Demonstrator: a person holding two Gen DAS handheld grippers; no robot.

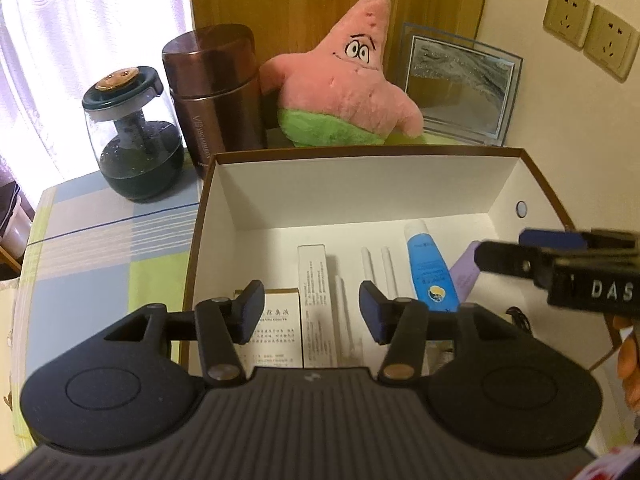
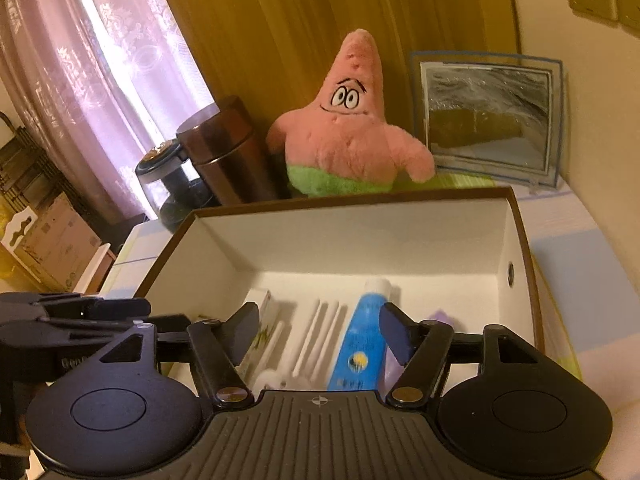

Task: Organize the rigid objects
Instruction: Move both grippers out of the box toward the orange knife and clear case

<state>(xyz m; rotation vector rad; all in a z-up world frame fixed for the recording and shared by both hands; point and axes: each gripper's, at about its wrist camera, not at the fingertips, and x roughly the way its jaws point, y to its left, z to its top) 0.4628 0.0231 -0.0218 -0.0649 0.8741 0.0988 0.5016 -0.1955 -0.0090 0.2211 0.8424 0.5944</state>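
My left gripper (image 1: 312, 308) hung over the near end of the open box (image 1: 352, 188), its jaws spread wide with nothing between them. My right gripper (image 2: 316, 330) hovered over the same box, jaws equally wide and empty; in the left wrist view it reached in from the right edge, above the box's right wall. Below the left jaws lay a small white carton with dark print (image 1: 280, 332), a tall narrow white carton (image 1: 316, 292) just beside it, and a few thin white sticks (image 1: 384, 268) lying lengthwise on the box floor. To the right of the sticks lay a blue tube with a white cap (image 1: 430, 268), cap pointing toward the far wall, and beside it a lilac item (image 1: 466, 272) leaning against the right wall. The box stood on a surface covered with a checked cloth (image 1: 100, 248). Behind the box stood a pink star-shaped plush toy (image 1: 352, 80), a brown metal flask (image 1: 216, 92), a dark glass jar with a lid (image 1: 132, 136), and a glass-framed picture (image 1: 460, 84) near the wall. Two wall sockets (image 1: 588, 32) sat on the wall to the right.
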